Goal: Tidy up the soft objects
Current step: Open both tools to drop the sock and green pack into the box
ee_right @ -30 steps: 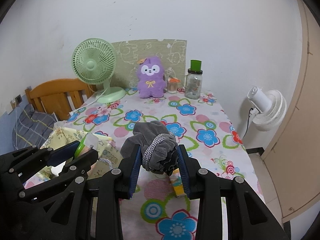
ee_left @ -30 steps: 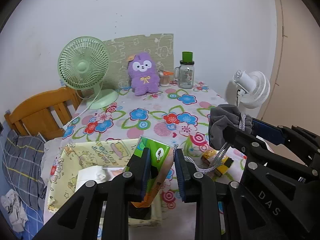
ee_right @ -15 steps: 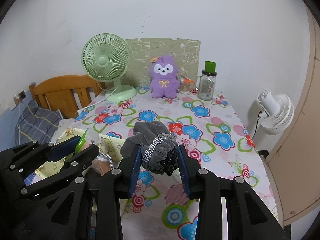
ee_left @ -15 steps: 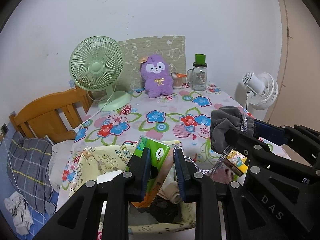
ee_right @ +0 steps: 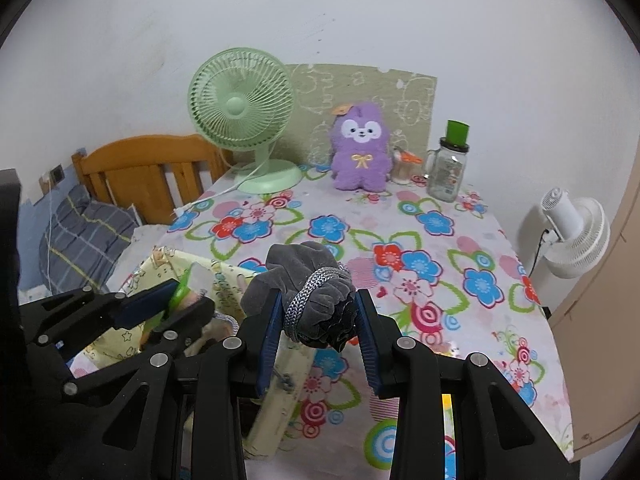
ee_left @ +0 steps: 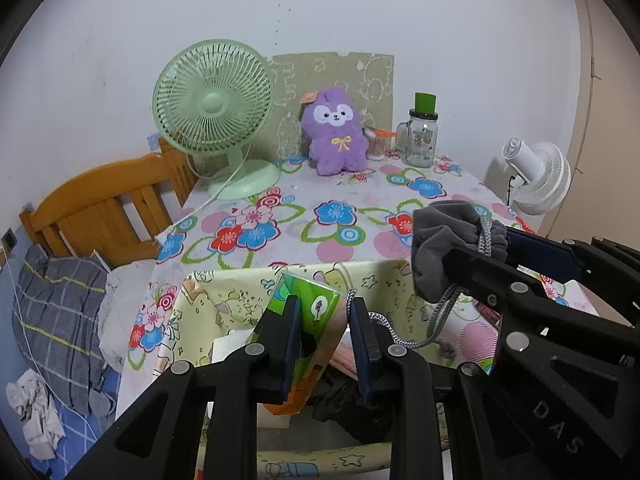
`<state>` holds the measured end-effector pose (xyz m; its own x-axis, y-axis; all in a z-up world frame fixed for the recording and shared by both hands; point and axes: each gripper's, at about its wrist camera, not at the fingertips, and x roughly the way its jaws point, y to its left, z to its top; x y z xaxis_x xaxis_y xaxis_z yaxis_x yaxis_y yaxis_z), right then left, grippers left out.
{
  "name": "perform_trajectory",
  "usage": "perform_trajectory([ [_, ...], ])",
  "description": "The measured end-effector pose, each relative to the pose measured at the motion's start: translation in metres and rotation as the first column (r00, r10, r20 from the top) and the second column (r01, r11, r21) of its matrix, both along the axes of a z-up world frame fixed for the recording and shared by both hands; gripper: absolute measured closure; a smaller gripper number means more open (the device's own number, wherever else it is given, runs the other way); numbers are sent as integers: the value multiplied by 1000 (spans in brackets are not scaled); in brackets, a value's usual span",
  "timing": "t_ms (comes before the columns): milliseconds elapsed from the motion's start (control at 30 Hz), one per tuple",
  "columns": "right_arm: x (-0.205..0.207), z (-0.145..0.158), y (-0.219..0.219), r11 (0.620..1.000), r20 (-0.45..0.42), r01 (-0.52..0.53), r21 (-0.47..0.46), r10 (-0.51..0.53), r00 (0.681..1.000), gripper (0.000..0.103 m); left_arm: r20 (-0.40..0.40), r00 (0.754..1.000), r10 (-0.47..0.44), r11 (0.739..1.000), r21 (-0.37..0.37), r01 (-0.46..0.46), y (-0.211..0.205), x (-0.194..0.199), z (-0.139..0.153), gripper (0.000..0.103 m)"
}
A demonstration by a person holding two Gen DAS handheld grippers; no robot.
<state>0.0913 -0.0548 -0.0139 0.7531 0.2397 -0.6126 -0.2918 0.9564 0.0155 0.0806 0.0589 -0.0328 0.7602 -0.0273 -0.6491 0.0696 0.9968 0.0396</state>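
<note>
The left gripper [ee_left: 324, 332] is closed on a green tissue pack [ee_left: 310, 320], held above the open yellow fabric bin [ee_left: 224, 300] at the near edge of the flowered table [ee_left: 320, 208]. The right gripper [ee_right: 316, 320] is clamped on a grey drawstring pouch [ee_right: 308, 280], its cord [ee_left: 436, 320] hanging loose, just beside the bin. A purple plush toy [ee_right: 362, 148] sits upright at the table's far edge, between a green fan [ee_right: 244, 120] and a glass jar [ee_right: 448, 172].
</note>
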Motion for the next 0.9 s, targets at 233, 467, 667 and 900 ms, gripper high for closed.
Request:
perform_trajectory([
  [233,9,-12,20,999,-42,-37,4,37,998,64,-28,999,37,999,-5,-37,14,6,-12,75],
  [467,15,-20,37,997,-64,-74,-11,73,995,64,-63,996,58,998,-19,-59,26,12,-25,50],
  [667,20,-28,46,995,-84,-93,-22,91,992,63,-83,995,63,998,-7,-64,30,16,-34,29],
  [900,24,-39,52,994,-95,-97,-56,91,991,30,-121,990,78,997,-11,-80,34,17,-44,19],
])
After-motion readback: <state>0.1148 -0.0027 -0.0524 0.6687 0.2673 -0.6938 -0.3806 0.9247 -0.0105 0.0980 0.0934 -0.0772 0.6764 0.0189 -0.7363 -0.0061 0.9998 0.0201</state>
